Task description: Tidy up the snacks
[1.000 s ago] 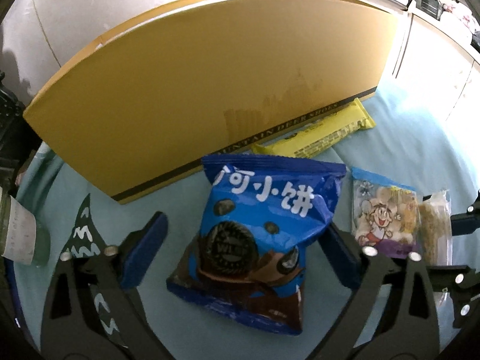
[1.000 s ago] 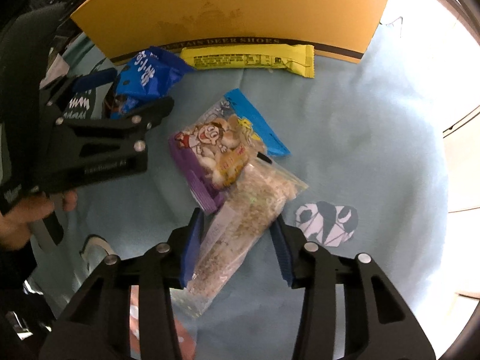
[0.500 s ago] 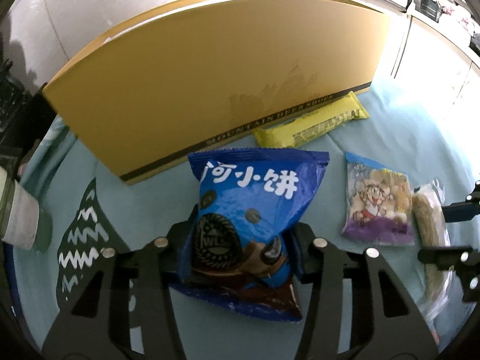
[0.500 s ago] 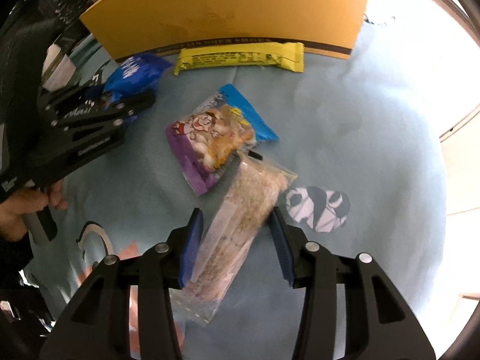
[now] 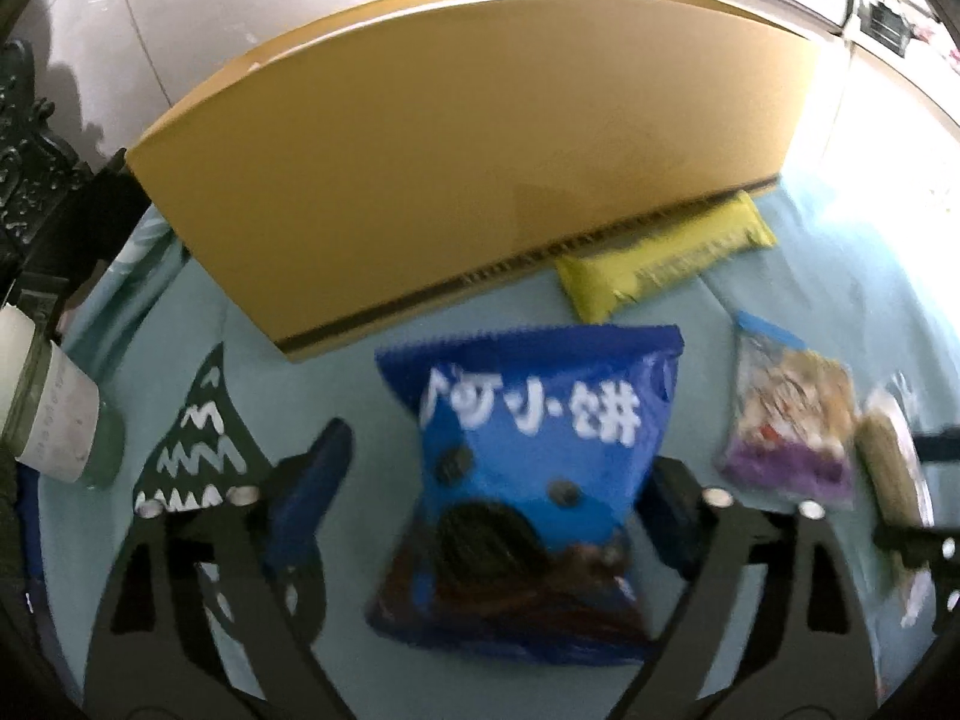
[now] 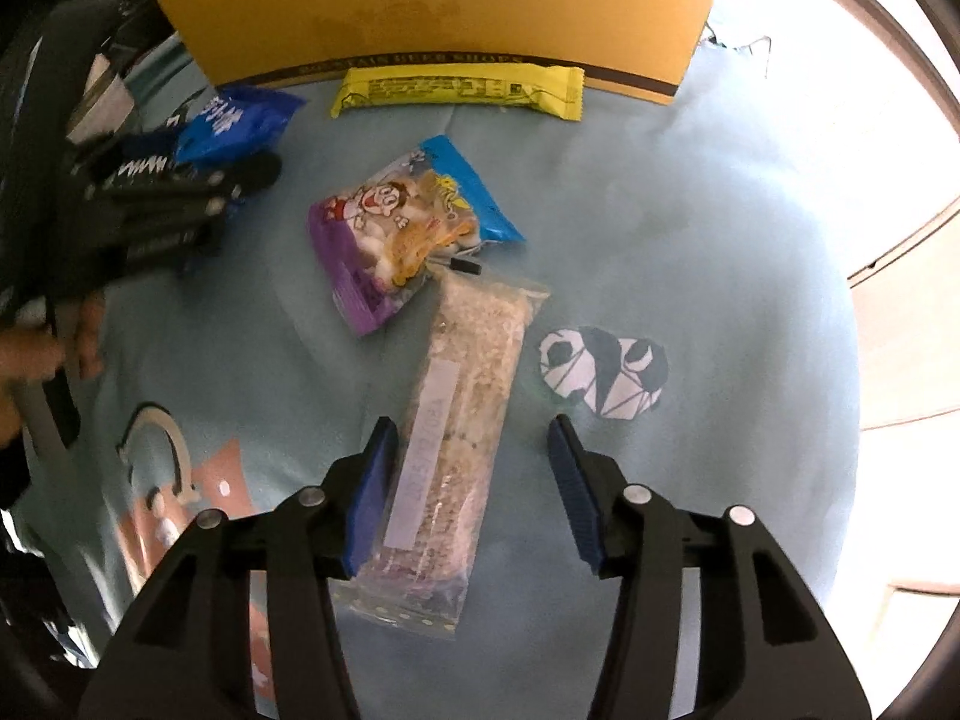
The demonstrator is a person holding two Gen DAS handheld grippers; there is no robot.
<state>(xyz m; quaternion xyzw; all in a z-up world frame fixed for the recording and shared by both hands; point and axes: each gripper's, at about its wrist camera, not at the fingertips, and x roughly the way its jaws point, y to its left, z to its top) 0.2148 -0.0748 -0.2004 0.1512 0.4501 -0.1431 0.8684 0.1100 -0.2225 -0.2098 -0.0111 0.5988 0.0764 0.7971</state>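
A blue cookie bag (image 5: 528, 468) lies on the light blue cloth between the open fingers of my left gripper (image 5: 492, 498); the fingers stand apart from its sides. It also shows in the right wrist view (image 6: 234, 123). A clear bag of pale grain bar (image 6: 456, 420) lies between the open fingers of my right gripper (image 6: 474, 468), close to the left finger. A purple and blue cartoon snack bag (image 6: 402, 234) lies just beyond it. A yellow bar (image 6: 459, 90) lies against the yellow cardboard box (image 5: 468, 138).
The box (image 6: 444, 0) stands along the far side of the cloth. A bottle with a white label (image 5: 54, 420) stands at the left edge. A panda print (image 6: 600, 369) marks the cloth right of the grain bar. The other gripper and hand (image 6: 120, 210) are at left.
My left gripper was shut on the blue bag half a second ago and has opened. My right gripper has opened wider around the grain bar, which now lies straighter.
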